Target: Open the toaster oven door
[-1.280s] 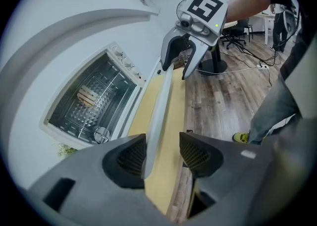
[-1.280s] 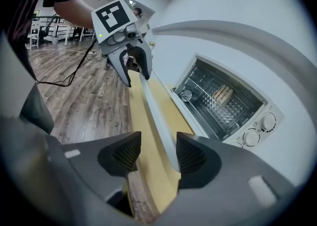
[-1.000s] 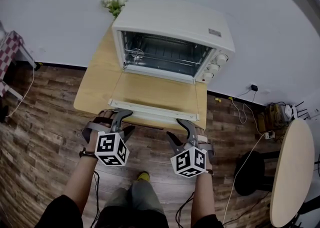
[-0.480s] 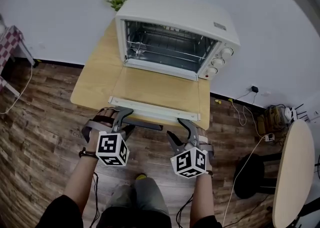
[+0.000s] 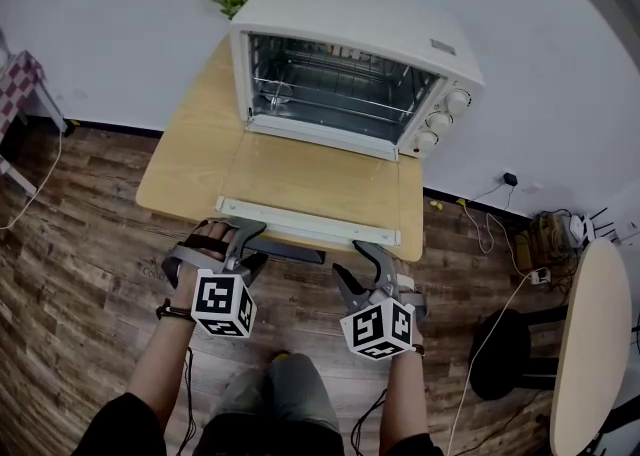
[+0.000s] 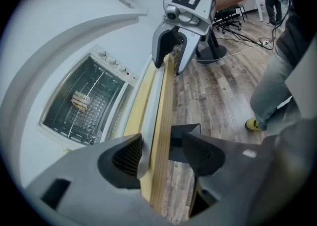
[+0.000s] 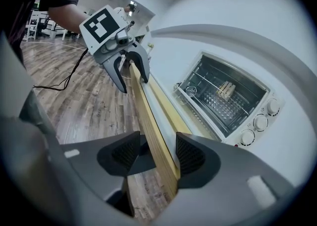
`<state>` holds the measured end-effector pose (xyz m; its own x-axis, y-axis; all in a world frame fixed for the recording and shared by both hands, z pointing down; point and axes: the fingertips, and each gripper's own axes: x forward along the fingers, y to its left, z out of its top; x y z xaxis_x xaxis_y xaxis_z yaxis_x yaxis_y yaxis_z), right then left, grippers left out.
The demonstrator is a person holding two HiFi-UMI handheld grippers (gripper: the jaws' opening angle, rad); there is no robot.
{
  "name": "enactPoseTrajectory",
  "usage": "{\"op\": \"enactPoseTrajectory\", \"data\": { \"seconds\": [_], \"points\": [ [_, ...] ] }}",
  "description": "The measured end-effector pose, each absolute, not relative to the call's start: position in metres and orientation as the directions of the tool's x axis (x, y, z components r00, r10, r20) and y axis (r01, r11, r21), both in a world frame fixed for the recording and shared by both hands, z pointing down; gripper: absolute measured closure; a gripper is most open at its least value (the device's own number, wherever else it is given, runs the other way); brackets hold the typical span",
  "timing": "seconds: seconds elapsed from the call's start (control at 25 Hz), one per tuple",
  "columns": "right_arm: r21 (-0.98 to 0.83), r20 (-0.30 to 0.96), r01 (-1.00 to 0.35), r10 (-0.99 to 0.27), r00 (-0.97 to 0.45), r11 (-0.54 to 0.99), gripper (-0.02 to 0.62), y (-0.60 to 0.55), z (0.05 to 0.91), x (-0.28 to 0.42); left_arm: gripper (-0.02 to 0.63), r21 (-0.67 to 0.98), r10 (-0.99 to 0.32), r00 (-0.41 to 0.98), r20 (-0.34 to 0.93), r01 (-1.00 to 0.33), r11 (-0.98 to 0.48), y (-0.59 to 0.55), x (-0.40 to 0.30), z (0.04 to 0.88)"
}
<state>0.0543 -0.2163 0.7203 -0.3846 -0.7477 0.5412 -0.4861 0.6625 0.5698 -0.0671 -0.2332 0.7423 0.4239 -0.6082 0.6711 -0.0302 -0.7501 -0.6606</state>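
Open-door stage, seen from above and along each tool. The white box-shaped toaster oven (image 5: 350, 64) stands at the far side of the light wooden worktop (image 5: 190, 174). Its glass-paned door (image 5: 315, 184) is swung fully down and lies flat, and its white handle bar (image 5: 305, 221) sits just inside the worktop's near edge. The cavity is exposed, showing a wire rack and a small pale block (image 7: 227, 89) on it. By this layout the opening looks complete.

The left gripper (image 5: 250, 246) and the right gripper (image 5: 358, 266) sit at the near edge, left and right of centre. On both, the fingers are spread apart and straddle the edge of the wooden board: one finger is above, by the handle bar, and the other is below. Neither gripper clamps anything. The upper left finger (image 6: 124, 158) lies very close to the white bar; whether it touches cannot be told.

Likely hazards:
- A withdrawal that rises or twists, not straight towards the near side, could hook an upper finger under the handle bar and flip the door back up.
- A lower finger could strike the dark bracket (image 5: 285, 249) under the board, jolting the worktop and shifting the oven.
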Motion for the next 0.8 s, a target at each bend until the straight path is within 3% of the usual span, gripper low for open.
{"op": "enactPoseTrajectory", "data": {
  "seconds": [0.56, 0.8],
  "points": [
    [0.465, 0.565, -0.57, -0.723, -0.398, 0.677, 0.358, -0.198, 0.701, 0.049, 0.342, -0.552, -0.542, 0.477, 0.692, -0.135, -0.823, -0.217, -0.07, 0.722],
    [0.382, 0.513, -0.687, -0.76, -0.399, 0.619, 0.39, -0.193, 0.67, 0.057, 0.344, -0.483, -0.52, 0.521, 0.677, -0.218, -0.848, -0.207, -0.072, 0.695]
  ]
}}
